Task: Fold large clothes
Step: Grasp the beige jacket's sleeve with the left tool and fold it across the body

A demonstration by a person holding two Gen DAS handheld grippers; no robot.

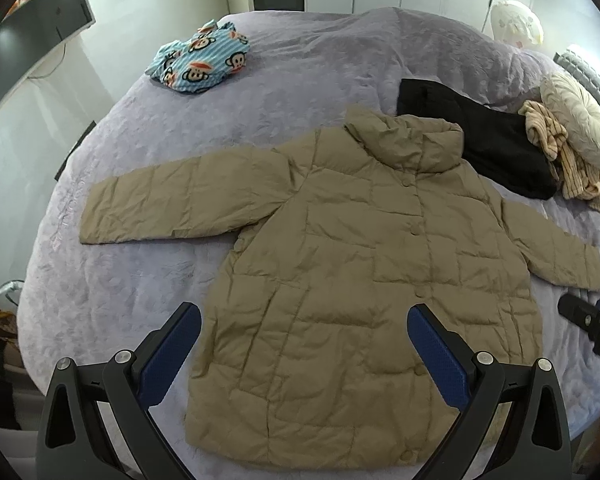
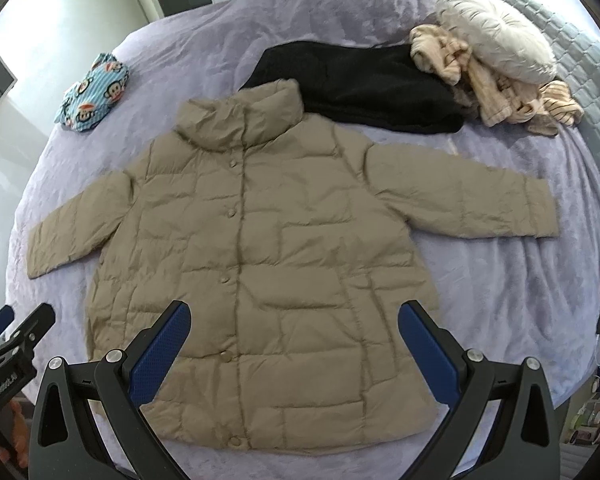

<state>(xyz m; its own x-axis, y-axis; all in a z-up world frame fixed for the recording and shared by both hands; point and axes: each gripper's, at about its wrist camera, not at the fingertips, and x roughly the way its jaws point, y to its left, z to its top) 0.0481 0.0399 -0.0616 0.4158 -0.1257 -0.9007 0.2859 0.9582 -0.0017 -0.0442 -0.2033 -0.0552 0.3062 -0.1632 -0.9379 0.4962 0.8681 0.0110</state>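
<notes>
A tan quilted puffer jacket (image 1: 340, 264) lies flat and face up on the lavender bed (image 1: 140, 272), snaps closed, both sleeves spread out sideways, collar toward the far side. It also shows in the right wrist view (image 2: 268, 248). My left gripper (image 1: 304, 320) is open and empty, hovering above the jacket's lower left part. My right gripper (image 2: 294, 320) is open and empty, hovering above the jacket's lower hem area. The right gripper shows at the right edge of the left wrist view (image 1: 592, 320); the left gripper shows at the left edge of the right wrist view (image 2: 16, 340).
A black garment (image 2: 364, 84) lies just beyond the collar. A striped beige garment (image 2: 496, 84) and a round cream cushion (image 2: 496, 36) lie at the far right. A blue monkey-print garment (image 1: 200, 56) lies at the far left. A monitor (image 1: 28, 40) hangs on the left wall.
</notes>
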